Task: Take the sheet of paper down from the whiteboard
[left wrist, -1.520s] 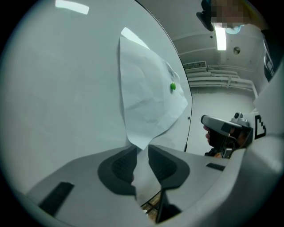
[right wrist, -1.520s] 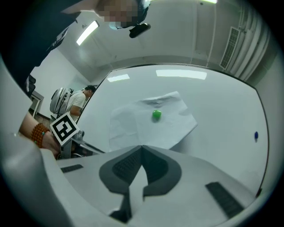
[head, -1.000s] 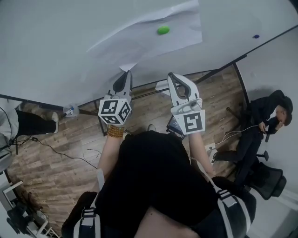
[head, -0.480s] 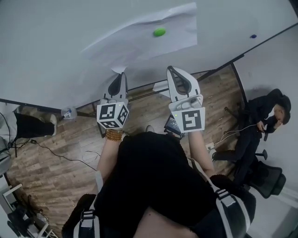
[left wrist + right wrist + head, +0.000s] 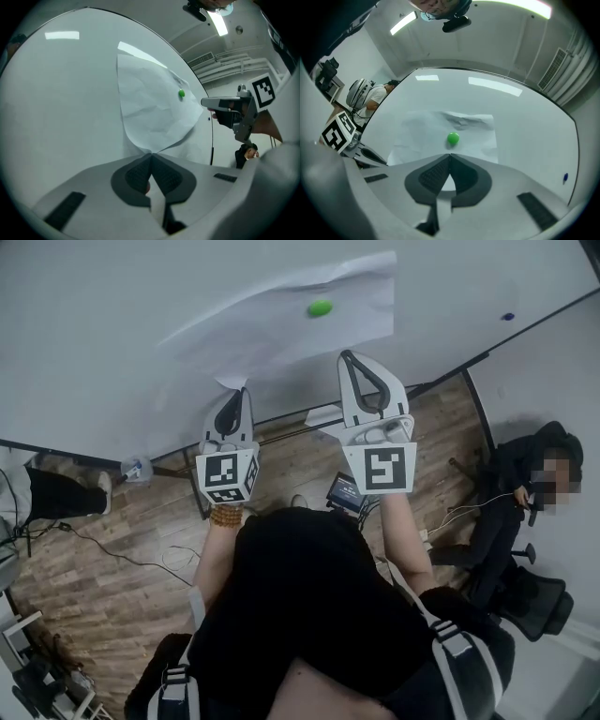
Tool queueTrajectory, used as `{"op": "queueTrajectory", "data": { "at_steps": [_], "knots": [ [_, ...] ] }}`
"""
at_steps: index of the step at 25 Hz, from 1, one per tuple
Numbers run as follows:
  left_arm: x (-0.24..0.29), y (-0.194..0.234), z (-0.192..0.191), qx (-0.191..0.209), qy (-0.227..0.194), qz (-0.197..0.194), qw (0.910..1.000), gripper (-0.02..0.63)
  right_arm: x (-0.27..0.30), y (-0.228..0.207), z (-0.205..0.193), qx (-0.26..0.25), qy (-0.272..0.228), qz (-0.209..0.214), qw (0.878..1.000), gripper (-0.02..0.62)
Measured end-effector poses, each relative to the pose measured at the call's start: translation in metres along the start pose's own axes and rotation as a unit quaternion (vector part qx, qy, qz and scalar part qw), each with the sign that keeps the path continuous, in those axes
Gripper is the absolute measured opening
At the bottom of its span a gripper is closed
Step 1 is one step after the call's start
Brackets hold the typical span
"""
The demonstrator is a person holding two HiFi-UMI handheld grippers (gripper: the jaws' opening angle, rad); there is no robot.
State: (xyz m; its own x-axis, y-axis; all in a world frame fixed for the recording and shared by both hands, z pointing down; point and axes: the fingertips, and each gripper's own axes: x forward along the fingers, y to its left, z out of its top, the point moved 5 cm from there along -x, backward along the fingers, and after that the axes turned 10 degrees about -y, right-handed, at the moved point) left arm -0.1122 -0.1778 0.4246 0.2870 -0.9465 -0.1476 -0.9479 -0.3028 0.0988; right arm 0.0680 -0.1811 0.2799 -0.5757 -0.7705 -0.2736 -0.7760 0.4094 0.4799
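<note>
A creased white sheet of paper (image 5: pixel 272 315) hangs on the whiteboard (image 5: pixel 103 324), pinned by a green magnet (image 5: pixel 320 307). My left gripper (image 5: pixel 235 390) is shut on the sheet's lower left corner, which curls off the board. In the left gripper view the paper (image 5: pixel 150 110) narrows to a point between the closed jaws of the left gripper (image 5: pixel 151 154). My right gripper (image 5: pixel 350 355) is shut with nothing in it, its tip at the sheet's lower edge. In the right gripper view the right gripper (image 5: pixel 450 155) sits just below the green magnet (image 5: pixel 453 138).
A small blue magnet (image 5: pixel 507 316) sits on the board at far right. A person (image 5: pixel 530 488) sits on a chair at right beside a cable on the floor. The board's stand (image 5: pixel 202 493) and a small device (image 5: pixel 344 493) are on the wood floor below.
The right gripper has risen toward the sheet and the green magnet. The left gripper has rolled a little while keeping hold of the corner.
</note>
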Motion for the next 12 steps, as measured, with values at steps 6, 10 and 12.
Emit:
{"op": "queueTrajectory", "data": {
  "at_steps": [6, 10, 12],
  "knots": [
    [0.0, 0.0, 0.0, -0.002, 0.0, 0.0, 1.0, 0.009, 0.009, -0.004, 0.009, -0.02, -0.003, 0.011, 1.0, 0.0],
    [-0.001, 0.001, -0.001, -0.002, 0.0, 0.0, 1.0, 0.009, 0.014, -0.003, 0.012, -0.054, 0.011, 0.031, 0.998, 0.002],
    [0.0, 0.001, -0.001, -0.003, 0.0, 0.0, 1.0, 0.009, 0.019, -0.003, 0.014, -0.066, 0.015, 0.033, 0.997, 0.038]
  ]
}}
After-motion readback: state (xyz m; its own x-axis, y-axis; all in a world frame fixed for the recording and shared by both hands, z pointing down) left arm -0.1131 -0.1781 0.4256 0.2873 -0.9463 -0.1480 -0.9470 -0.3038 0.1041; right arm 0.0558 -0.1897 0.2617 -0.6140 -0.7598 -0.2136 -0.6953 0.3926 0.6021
